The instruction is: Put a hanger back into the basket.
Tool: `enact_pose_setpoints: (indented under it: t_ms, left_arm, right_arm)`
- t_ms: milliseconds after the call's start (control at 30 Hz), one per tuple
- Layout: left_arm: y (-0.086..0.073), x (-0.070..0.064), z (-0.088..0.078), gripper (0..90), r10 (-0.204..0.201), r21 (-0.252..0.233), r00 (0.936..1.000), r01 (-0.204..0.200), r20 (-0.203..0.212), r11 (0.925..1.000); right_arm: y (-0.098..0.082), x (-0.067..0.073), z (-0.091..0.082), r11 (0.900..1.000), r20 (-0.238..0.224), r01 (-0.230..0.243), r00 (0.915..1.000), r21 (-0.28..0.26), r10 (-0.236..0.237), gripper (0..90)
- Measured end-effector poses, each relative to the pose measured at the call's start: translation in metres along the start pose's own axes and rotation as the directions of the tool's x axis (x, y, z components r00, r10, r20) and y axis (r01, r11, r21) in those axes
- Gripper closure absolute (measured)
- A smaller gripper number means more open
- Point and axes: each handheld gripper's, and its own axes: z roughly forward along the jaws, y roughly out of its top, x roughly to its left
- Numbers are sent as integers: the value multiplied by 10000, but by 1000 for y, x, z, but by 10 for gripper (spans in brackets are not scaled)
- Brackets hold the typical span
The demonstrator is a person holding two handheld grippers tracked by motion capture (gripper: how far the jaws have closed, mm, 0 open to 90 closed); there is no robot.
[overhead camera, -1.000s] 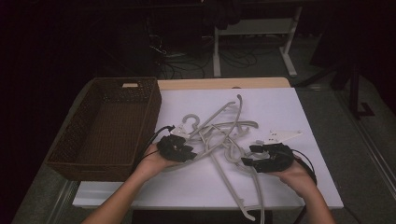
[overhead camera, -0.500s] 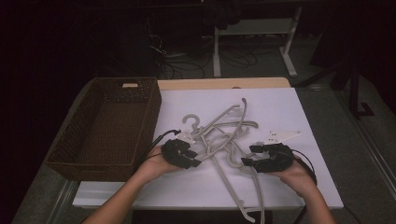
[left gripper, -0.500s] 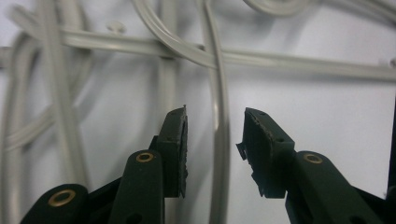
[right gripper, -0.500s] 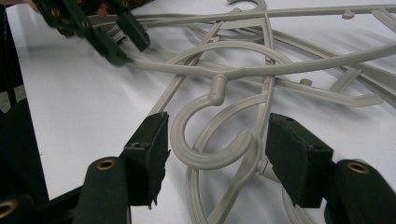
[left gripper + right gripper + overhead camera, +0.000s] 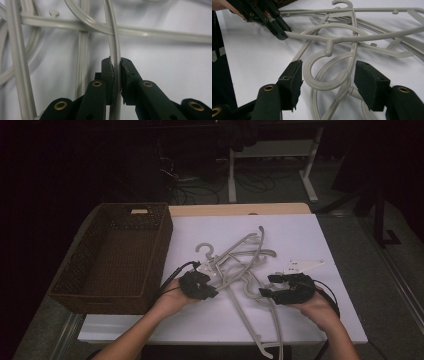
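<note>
We hold the left gripper (image 5: 212, 293) near the table's (image 5: 300, 235) near edge, its jaws having just closed tight on a thin arm of one grey hanger (image 5: 115, 47). Our right gripper (image 5: 266, 286) sits level with it, jaws partly open astride another hanger's hook (image 5: 325, 75), pads clear of it. Beyond lies the tangled hanger pile (image 5: 240, 255) mid-table. The wicker basket (image 5: 75, 275) stands along the left edge.

Smooth, faintly glossy grey plastic hangers (image 5: 240, 265) lie on a matt white surface (image 5: 300, 240) beside a rough, dark brown woven wicker basket (image 5: 115, 255), near matt black claws (image 5: 116, 75) with brass-coloured rivets and rough-edged pads (image 5: 368, 82).
</note>
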Motion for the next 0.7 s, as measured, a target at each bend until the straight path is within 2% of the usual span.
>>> enact_pose_setpoints:
  t_ms: [100,200,333,467,600,633,667,700]
  left_arm:
    - [4,0,-4,821,-179,-232,9998,177,-98,9996]
    - [10,1,-2,820,-584,-470,9983,582,-22,9972]
    - [24,-3,5,818,-952,-393,9955,950,-18,9947]
    - [38,-10,13,815,-1007,-309,9949,1004,-98,9945]
    - [46,-16,24,804,-983,-250,9951,985,73,9948]
    - [47,-18,28,790,-938,-205,9954,942,193,9953]
    - [48,-20,31,735,-912,-169,9955,916,241,9957]
    - [48,-21,32,735,-912,-149,9955,916,250,9957]
  right_arm:
    - [0,0,-1,10000,18,-4,10000,-40,4,387]
    - [1,0,-2,9999,45,-17,10000,-102,17,387]
    - [2,-2,-7,9997,158,-64,9999,-254,68,387]
    - [3,-4,-12,9990,236,-120,9996,-426,130,387]
    - [3,-6,-13,9988,278,-153,9995,-473,166,387]
    - [3,-6,-14,9987,283,-162,9994,-488,176,387]
    - [2,-7,-14,9985,324,-197,9992,-505,214,387]
    - [2,-7,-14,9985,324,-197,9992,-505,214,387]
